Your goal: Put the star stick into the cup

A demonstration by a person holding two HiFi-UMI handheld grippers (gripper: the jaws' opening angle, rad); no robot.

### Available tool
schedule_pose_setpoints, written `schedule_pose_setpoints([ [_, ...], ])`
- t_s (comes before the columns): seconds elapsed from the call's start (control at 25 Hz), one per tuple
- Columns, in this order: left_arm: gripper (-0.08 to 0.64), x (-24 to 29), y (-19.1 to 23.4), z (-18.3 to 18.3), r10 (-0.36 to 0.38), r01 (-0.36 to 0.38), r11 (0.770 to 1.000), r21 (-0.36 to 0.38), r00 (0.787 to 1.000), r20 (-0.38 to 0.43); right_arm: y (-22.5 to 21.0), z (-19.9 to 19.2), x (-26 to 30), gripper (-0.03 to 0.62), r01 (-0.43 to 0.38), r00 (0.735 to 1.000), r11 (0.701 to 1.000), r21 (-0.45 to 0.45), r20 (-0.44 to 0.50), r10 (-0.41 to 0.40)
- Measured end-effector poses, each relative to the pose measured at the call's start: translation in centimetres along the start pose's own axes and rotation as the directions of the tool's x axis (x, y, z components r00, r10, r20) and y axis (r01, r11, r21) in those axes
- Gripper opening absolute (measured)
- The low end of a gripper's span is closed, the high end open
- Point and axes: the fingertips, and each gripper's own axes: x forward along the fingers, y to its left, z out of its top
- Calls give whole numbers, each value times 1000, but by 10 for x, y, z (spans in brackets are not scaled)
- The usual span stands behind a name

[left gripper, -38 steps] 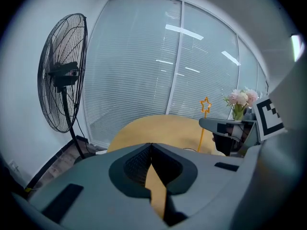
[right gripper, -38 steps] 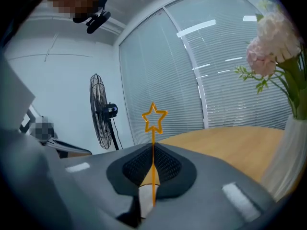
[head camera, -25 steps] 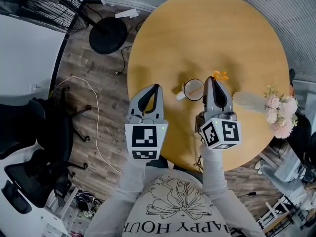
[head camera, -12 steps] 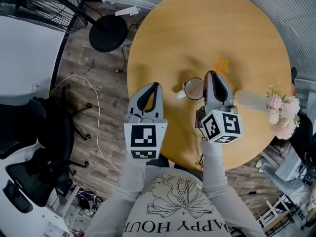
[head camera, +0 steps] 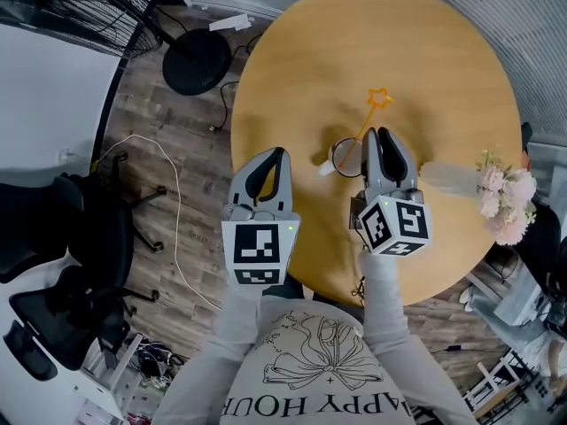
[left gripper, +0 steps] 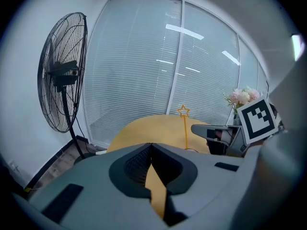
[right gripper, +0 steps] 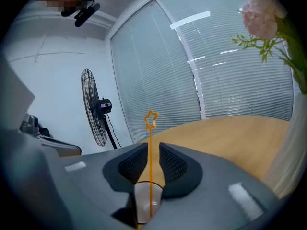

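The orange star stick [head camera: 368, 118] stands slanted in the white cup [head camera: 344, 159] on the round wooden table [head camera: 399, 42], its star end up and away from me. My right gripper [head camera: 382, 133] is just right of the cup, its jaws slightly apart. In the right gripper view the star stick [right gripper: 150, 147] rises through the gap of the right gripper [right gripper: 152, 145] without touching either pad, and the cup [right gripper: 141, 202] shows below. My left gripper [head camera: 282, 153] hovers at the table's near left edge, shut and empty. Its own view shows the left gripper [left gripper: 151, 145] and the star stick [left gripper: 184, 128] beyond.
A vase of pink flowers [head camera: 496, 197] lies at the table's right side, close to my right gripper. On the floor to the left are a fan base [head camera: 193, 62], a white cable [head camera: 173, 211] and a black office chair [head camera: 53, 237].
The star end has swung up and to the left, so the stick now stands steeper in the cup. My right gripper's jaws have parted around it. The left gripper has stayed put.
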Motion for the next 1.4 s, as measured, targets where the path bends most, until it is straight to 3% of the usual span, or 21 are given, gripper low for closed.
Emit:
schedule_pose_setpoints([
  [0.64,6,-48,-14,57,1,-7,999,37,986,169,36,67,-57,81,-1,988,993,-116,154,19],
  [1.4,6,-126,-36,127,4,-38,996,86,932,363,66,148,-129,80,-8,943,987,-160,329,61],
])
